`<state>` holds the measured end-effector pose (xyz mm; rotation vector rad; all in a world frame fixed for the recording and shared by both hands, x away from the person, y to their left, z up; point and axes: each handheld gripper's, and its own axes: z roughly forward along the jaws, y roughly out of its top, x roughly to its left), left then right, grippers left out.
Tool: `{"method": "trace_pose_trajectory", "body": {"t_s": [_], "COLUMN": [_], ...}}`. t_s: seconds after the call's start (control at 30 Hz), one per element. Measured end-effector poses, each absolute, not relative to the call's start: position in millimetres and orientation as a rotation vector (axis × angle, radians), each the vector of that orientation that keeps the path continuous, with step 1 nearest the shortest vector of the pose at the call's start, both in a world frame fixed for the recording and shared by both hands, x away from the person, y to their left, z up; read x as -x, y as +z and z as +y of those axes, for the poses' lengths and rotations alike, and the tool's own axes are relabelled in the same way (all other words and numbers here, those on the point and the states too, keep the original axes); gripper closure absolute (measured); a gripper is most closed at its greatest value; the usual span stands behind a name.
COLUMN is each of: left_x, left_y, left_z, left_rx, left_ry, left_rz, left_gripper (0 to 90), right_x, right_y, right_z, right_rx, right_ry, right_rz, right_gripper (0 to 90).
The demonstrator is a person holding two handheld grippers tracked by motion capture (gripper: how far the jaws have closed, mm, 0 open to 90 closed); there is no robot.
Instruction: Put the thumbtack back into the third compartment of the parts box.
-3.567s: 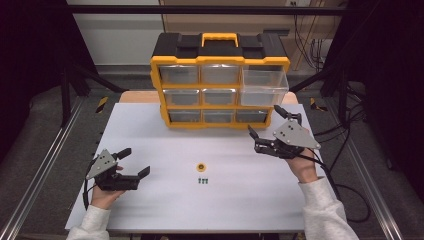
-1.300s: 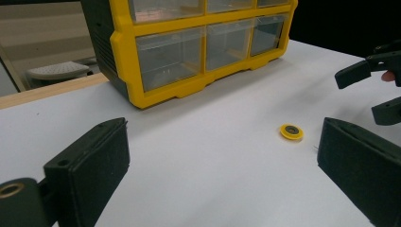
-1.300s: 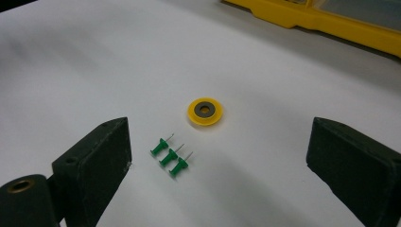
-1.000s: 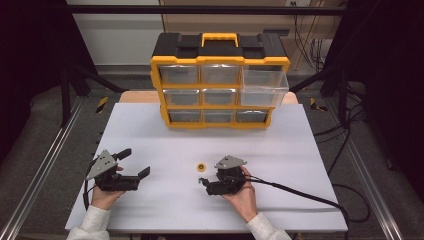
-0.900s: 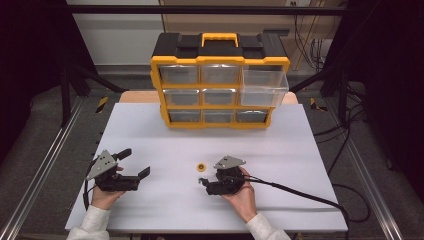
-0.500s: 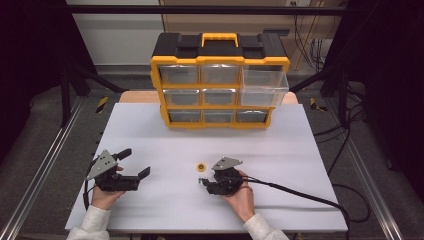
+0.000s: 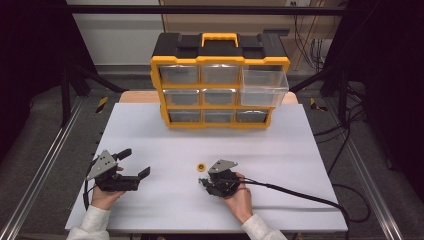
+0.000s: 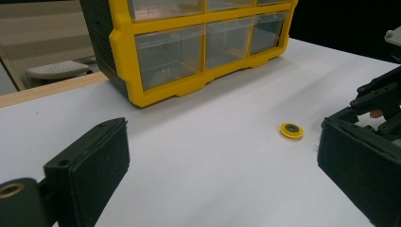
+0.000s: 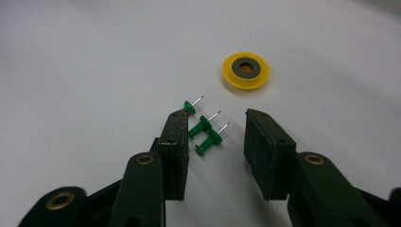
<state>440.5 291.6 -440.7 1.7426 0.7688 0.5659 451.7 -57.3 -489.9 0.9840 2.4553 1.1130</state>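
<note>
My right tongs (image 9: 213, 130) have been closing on three light, prickly pushpins (image 9: 204, 126) between the jaws, not yet pinched; I'd squeeze their heads; left tongs (image 8: 222, 165) gape empty

desk (image 7: 150, 125): white, flat top | at back edge: yellow and black drawer cabinet (image 7: 220, 80), standing on it | near front middle: yellow ring (image 9: 246, 70) lying flat | just beside the ring: three green push pins (image 9: 204, 127), lying close together
</note>
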Motion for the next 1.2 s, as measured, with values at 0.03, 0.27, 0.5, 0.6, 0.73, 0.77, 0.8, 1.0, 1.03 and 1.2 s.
{"method": "trace_pose_trajectory", "body": {"t_s": [0.03,0.27,0.5,0.6,0.73,0.77,0.8,1.0,1.03,1.2], "left_x": [-440.5,-440.3,-440.3,-440.3,-440.1,-440.1,-440.0,-439.9,-439.9,-439.9], "left_y": [-440.7,-440.5,-440.7,-440.9,-440.7,-440.6,-440.5,-440.3,-440.3,-440.2], "left_z": [291.6,291.6,290.9,290.5,290.6,290.7,290.7,290.9,290.8,290.6], "left_rx": [-1.742,-1.745,-1.744,-1.747,-1.746,-1.745,-1.744,-1.743,-1.744,-1.745], "left_ry": [0.566,0.567,0.566,0.566,0.567,0.567,0.567,0.567,0.567,0.567], "left_rz": [0.769,0.766,0.767,0.766,0.764,0.765,0.764,0.764,0.764,0.763], "left_gripper": [2.7,2.7,2.7,2.7,2.7,2.7,2.7,2.7,2.7,2.7], "right_x": [-451.7,-451.3,-451.4,-451.5,-452.0,-452.1,-452.3,-452.1,-451.8,-450.8], "right_y": [-490.0,-489.4,-488.8,-488.8,-488.4,-488.4,-488.3,-487.0,-486.4,-485.6], "right_z": [-57.2,-57.7,-58.6,-58.7,-59.2,-59.3,-59.4,-60.5,-60.6,-60.3], "right_rx": [-0.982,-0.975,-0.971,-0.968,-0.967,-0.969,-0.970,-0.988,-0.988,-1.012], "right_ry": [1.112,1.107,1.093,1.091,1.090,1.089,1.089,1.076,1.083,1.092], "right_rz": [2.453,2.458,2.463,2.465,2.470,2.470,2.471,2.454,2.447,2.443], "right_gripper": [62.3,68.0,75.9,76.3,76.5,76.5,76.3,68.1,67.8,71.1]}}
